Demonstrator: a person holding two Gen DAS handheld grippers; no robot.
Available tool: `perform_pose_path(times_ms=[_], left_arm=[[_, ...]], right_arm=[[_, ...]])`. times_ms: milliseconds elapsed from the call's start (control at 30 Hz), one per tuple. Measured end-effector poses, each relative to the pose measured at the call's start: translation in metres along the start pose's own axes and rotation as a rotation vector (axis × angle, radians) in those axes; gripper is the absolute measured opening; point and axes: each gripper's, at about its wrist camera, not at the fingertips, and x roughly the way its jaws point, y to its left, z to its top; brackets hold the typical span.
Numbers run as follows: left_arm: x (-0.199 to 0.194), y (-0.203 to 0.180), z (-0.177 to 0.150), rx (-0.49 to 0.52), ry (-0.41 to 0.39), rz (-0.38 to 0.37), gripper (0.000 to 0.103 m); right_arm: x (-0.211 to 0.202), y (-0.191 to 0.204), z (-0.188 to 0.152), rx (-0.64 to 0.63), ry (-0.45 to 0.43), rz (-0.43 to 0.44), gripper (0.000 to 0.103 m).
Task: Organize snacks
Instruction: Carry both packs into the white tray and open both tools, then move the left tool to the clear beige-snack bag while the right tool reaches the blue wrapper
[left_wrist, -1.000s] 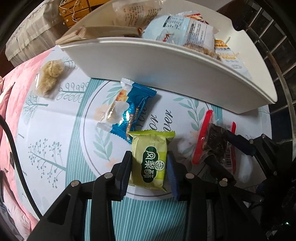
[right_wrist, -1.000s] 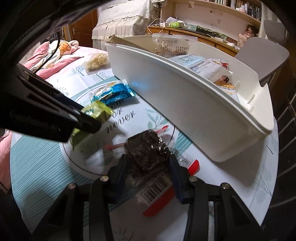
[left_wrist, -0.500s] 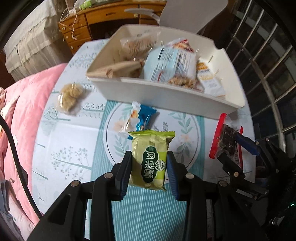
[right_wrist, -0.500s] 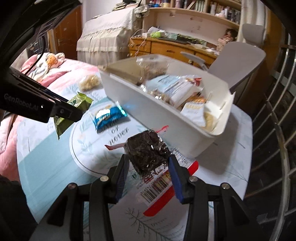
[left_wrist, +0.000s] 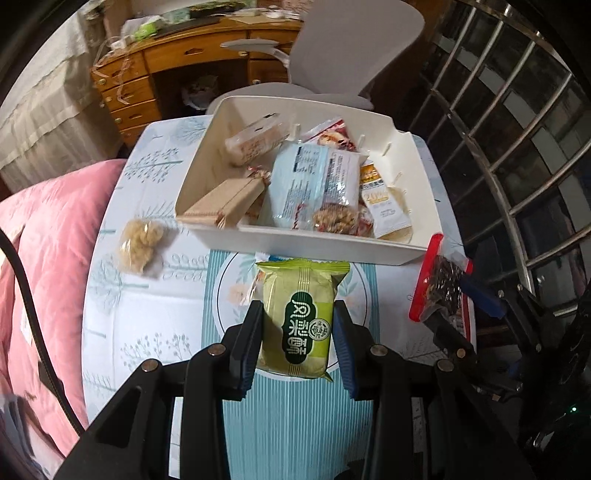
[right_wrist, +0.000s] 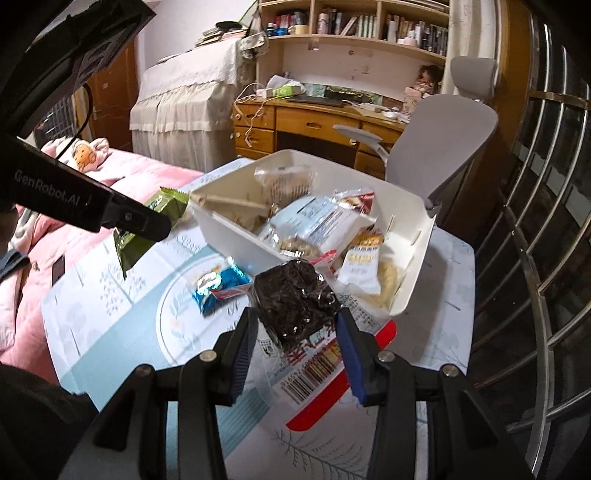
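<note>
My left gripper (left_wrist: 297, 314) is shut on a green snack packet (left_wrist: 301, 317) and holds it high above the table, in front of the white bin (left_wrist: 325, 243). My right gripper (right_wrist: 295, 321) is shut on a clear packet of dark snack with red trim (right_wrist: 295, 299), also lifted, near the bin's (right_wrist: 410, 295) right end. The bin holds several snack packets. The green packet (right_wrist: 147, 229) and left gripper show at the left of the right wrist view. The dark packet (left_wrist: 443, 284) shows at the right of the left wrist view.
A blue snack packet (right_wrist: 218, 284) lies on the tablecloth in front of the bin. A clear bag of pale puffs (left_wrist: 142, 240) lies left of the bin. A grey chair (right_wrist: 454, 144) and wooden desk (right_wrist: 306, 122) stand behind; pink bedding (left_wrist: 44, 240) at left; metal railing (right_wrist: 546, 221) at right.
Both grippers have risen well above the table with their packets. The bin's inside has come into view from above.
</note>
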Motion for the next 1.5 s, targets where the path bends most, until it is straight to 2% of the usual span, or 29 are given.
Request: perform_pose_path(times_ms=[367,733,767,800,833,867,900,933,1067,1233,1333,1500], left_arm=[[-0.002,-0.001,0.066,0.15,-0.003,-0.048,0.035],[0.037,-0.003,0.109,0.185,-0.002,-0.096,0.035],[0.04,-0.003,0.11,0.184,0.002,-0.098,0.036],[0.043,-0.003,0.111,0.179,0.004,-0.098,0.045],[0.045,-0.003,0.111,0.172,0.004,-0.096,0.067],[0.046,-0.003,0.112,0.161,0.004,-0.089,0.077],[0.045,-0.002,0.111,0.152,0.0,-0.084,0.081],[0.044,-0.002,0.111,0.149,-0.003,-0.085,0.081],[0.041,0.001,0.107,0.141,0.007,-0.06,0.081],[0.032,0.01,0.091,0.07,0.019,-0.054,0.081],[0.023,0.014,0.072,0.022,0.022,-0.055,0.081],[0.02,0.023,0.031,-0.083,0.056,-0.041,0.081]], right_arm=[[0.012,-0.015,0.047,0.086,-0.04,-0.125,0.044],[0.04,-0.043,0.065,0.174,-0.012,-0.215,0.045],[0.041,-0.043,0.066,0.179,-0.008,-0.218,0.045],[0.044,-0.046,0.065,0.194,0.0,-0.212,0.045],[0.046,-0.048,0.064,0.206,0.009,-0.2,0.048],[0.047,-0.048,0.064,0.211,0.017,-0.193,0.052],[0.049,-0.049,0.063,0.221,0.031,-0.19,0.062],[0.05,-0.049,0.061,0.227,0.037,-0.194,0.065],[0.05,-0.047,0.055,0.239,0.056,-0.19,0.065],[0.044,-0.046,0.05,0.265,0.077,-0.166,0.067],[0.037,-0.046,0.046,0.286,0.089,-0.14,0.073],[0.033,-0.041,0.031,0.321,0.157,-0.059,0.074]])
